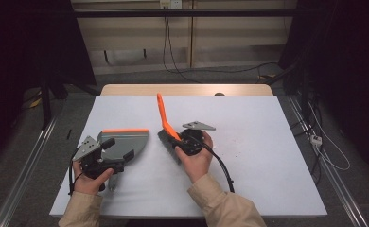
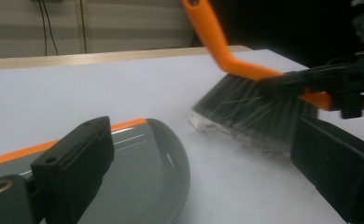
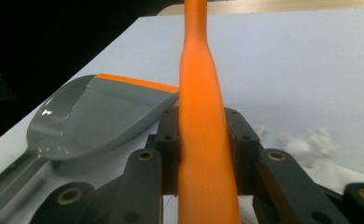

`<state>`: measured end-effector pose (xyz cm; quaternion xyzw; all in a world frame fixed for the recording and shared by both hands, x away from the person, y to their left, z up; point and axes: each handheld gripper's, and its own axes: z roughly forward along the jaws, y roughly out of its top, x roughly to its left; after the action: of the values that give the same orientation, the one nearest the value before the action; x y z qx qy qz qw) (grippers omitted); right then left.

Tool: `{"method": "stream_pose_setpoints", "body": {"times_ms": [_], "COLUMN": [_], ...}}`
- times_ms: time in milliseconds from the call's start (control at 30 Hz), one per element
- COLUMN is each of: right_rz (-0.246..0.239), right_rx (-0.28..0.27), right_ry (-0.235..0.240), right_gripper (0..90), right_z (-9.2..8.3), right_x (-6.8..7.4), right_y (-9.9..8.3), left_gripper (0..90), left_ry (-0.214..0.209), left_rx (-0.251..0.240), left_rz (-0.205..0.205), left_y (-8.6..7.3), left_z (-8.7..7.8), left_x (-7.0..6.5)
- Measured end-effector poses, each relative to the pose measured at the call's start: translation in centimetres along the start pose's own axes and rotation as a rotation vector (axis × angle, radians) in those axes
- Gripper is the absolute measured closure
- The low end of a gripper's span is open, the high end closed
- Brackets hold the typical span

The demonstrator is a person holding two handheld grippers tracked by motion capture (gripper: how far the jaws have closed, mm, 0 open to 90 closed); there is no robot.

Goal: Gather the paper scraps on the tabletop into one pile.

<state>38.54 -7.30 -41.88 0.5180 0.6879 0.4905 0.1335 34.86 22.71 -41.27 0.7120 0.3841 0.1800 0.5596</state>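
Brush (image 1: pixel 167 126): orange handle clamped between the right claw (image 1: pixel 188 141) jaws, confirmed in the right gripper view, handle (image 3: pixel 202 140) running straight up between them. Bristles (image 2: pixel 252 109) are down on the desk (image 1: pixel 267 156) near its centre, handle tilted up and away.

Dustpan (image 1: pixel 126 142): grey with an orange lip, flat on the desk just left of the brush, a gap between them. Left claw (image 1: pixel 108 158) sits at its handle end; jaws look spread in the left gripper view, firm grip on the pan not confirmed.

Step, by my read: sweep setup. White debris (image 3: pixel 306 142) lies beside the brush. Next: steady the pan, drag bristles toward its lip.
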Motion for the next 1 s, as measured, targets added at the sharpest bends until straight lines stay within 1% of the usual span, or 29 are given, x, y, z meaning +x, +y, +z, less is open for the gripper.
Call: {"method": "stream_pose_setpoints", "body": {"times_ms": [33, 100, 167, 200, 233, 267, 300, 333, 400, 467, 533, 600, 633, 700, 767, 800, 867, 967, 1000], "right_rz": [0.011, 0.026, 0.032, 0.022, 0.030, 0.052, 0.053, 0.041, 0.034, 0.037, 0.049, 0.047, 0.022, 0.020, 0.014, 0.019, 0.029, 0.034, 0.029], "right_rx": [0.014, 0.030, 0.046, 0.046, 0.053, 0.061, 0.067, 0.067, 0.069, 0.069, 0.070, 0.071, 0.078, 0.073, 0.067, 0.061, 0.031, -0.002, -0.004], "right_ry": [-0.011, -0.012, -0.038, -0.059, -0.066, -0.057, -0.069, -0.083, -0.100, -0.112, -0.113, -0.116, -0.138, -0.138, -0.125, -0.106, -0.065, -0.034, -0.034], "right_gripper": [71.5, 71.5, 71.5, 71.5, 71.5, 71.4, 71.4, 71.5, 71.4, 71.5, 71.5, 71.5, 71.5, 71.5, 71.5, 71.5, 71.5, 71.5, 71.5], "right_z": [1.5, 2.5, 3.2, 3.2, 3.0, 2.9, 2.6, 2.2, 1.4, 0.6, -0.1, -0.4, -1.1, -1.6, -2.1, -2.3, -2.8, -3.5, -3.8], "right_x": [0.6, 0.8, 0.8, 0.6, 0.3, 0.0, -0.3, -0.6, -1.1, -1.8, -2.4, -2.6, -2.8, -3.0, -3.2, -3.2, -3.3, -3.5, -3.6], "right_y": [-0.1, -0.3, -0.6, -0.6, -0.6, -0.5, -0.5, -0.5, -0.6, -0.7, -0.9, -0.9, -0.8, -0.6, -0.4, -0.2, 0.2, 1.0, 1.3], "left_gripper": [5.9, 5.8, 5.9, 5.9, 5.8, 5.9, 5.8, 5.9, 5.9, 5.9, 5.9, 6.0, 6.0, 6.1, 6.1, 6.1, 6.1, 6.2, 6.1], "left_ry": [-0.002, 0.000, 0.001, 0.001, 0.003, 0.004, 0.007, 0.007, 0.005, 0.007, 0.006, 0.006, 0.009, 0.009, 0.009, 0.008, 0.009, 0.011, 0.013], "left_rx": [-0.003, -0.002, 0.002, 0.002, 0.000, 0.002, 0.003, 0.003, 0.004, 0.004, 0.004, 0.006, 0.004, 0.005, 0.004, 0.007, 0.008, 0.003, 0.001], "left_rz": [-0.004, -0.004, 0.000, 0.000, -0.002, -0.002, -0.004, -0.006, -0.003, -0.002, 0.003, 0.006, 0.006, 0.009, 0.005, 0.007, 0.008, 0.006, 0.004], "left_y": [0.0, 0.0, 0.0, 0.0, 0.0, -0.1, -0.1, -0.1, -0.1, -0.1, -0.1, -0.1, -0.1, 0.0, -0.1, -0.1, -0.1, 0.0, 0.0], "left_z": [0.0, 0.0, -0.1, -0.1, -0.1, -0.1, -0.1, -0.1, -0.1, 0.0, 0.0, 0.0, 0.0, 0.0, 0.1, 0.1, 0.1, 0.0, -0.1], "left_x": [0.0, 0.1, 0.2, 0.2, 0.2, 0.2, 0.2, 0.2, 0.1, 0.1, 0.0, 0.0, 0.0, 0.0, -0.1, -0.1, -0.1, 0.0, 0.0]}}
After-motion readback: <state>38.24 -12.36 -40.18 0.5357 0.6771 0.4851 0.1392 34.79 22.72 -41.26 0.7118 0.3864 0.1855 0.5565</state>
